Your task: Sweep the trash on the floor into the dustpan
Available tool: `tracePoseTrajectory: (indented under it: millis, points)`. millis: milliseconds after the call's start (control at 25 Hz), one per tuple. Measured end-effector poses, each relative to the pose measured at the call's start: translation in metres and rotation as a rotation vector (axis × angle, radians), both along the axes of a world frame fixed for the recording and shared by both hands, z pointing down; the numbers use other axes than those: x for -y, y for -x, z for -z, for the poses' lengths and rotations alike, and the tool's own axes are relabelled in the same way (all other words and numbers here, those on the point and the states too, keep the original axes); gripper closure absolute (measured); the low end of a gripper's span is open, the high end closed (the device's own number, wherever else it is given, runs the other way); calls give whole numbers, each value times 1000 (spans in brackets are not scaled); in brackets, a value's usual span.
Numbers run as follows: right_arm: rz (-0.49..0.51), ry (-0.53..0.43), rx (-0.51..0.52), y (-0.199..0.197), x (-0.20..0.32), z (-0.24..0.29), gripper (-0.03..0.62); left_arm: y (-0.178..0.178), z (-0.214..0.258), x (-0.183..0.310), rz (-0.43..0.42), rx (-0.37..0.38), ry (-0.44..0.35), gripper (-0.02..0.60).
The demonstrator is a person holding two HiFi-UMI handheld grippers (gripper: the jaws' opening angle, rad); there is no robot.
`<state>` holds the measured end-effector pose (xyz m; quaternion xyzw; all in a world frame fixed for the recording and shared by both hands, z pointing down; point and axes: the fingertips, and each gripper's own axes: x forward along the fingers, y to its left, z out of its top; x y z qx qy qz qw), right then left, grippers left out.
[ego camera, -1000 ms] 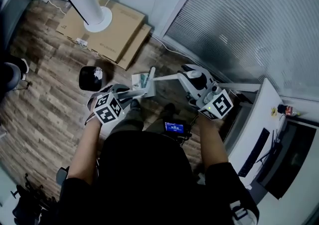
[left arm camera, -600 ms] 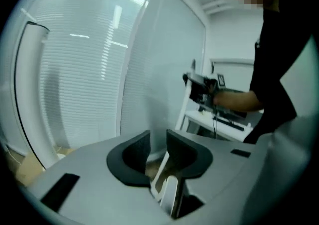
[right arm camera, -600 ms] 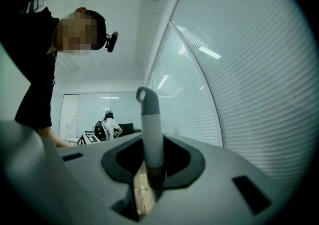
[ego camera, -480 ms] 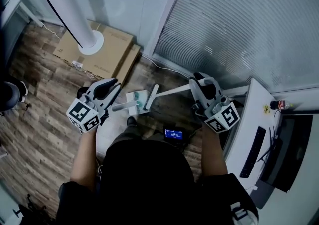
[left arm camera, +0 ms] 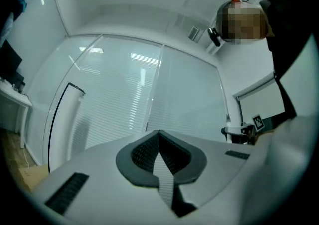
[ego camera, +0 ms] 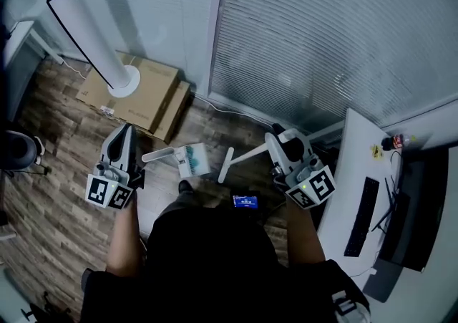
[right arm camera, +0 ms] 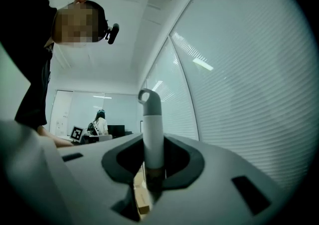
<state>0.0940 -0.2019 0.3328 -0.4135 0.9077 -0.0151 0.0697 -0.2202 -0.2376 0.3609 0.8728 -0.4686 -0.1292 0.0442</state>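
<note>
The white dustpan [ego camera: 192, 160] lies on the wood floor with its handle [ego camera: 157, 155] pointing left, and no gripper touches it. My left gripper [ego camera: 124, 132] is raised to the left of it, shut and empty. In the left gripper view its jaws [left arm camera: 159, 136] meet with nothing between them, facing the window blinds. My right gripper [ego camera: 275, 145] is shut on the white broom handle [right arm camera: 151, 129], whose grey cap sticks out past the jaws. The broom head [ego camera: 225, 165] hangs just right of the dustpan. I can make out no loose trash.
A white tower fan [ego camera: 86, 31] stands on flat cardboard boxes [ego camera: 147, 89] at the back left. A white desk [ego camera: 343, 193] with a keyboard [ego camera: 356, 218] is at the right. An office chair [ego camera: 16, 151] sits at the left edge. Window blinds [ego camera: 322, 35] fill the far wall.
My left gripper let go of the dustpan handle, rose away from the floor and closed. The dustpan stayed down. The right gripper shifted with the broom still in it.
</note>
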Motion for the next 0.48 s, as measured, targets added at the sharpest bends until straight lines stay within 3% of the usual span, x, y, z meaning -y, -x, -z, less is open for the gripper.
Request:
tracePoseTrajectory:
  millis: [200, 480]
  points:
    - [-33, 19, -2, -27, -31, -21, 511, -21, 8, -43, 65, 9, -8, 586]
    - [-85, 58, -20, -69, -70, -51, 511, -57, 6, -103, 76, -22, 11, 586]
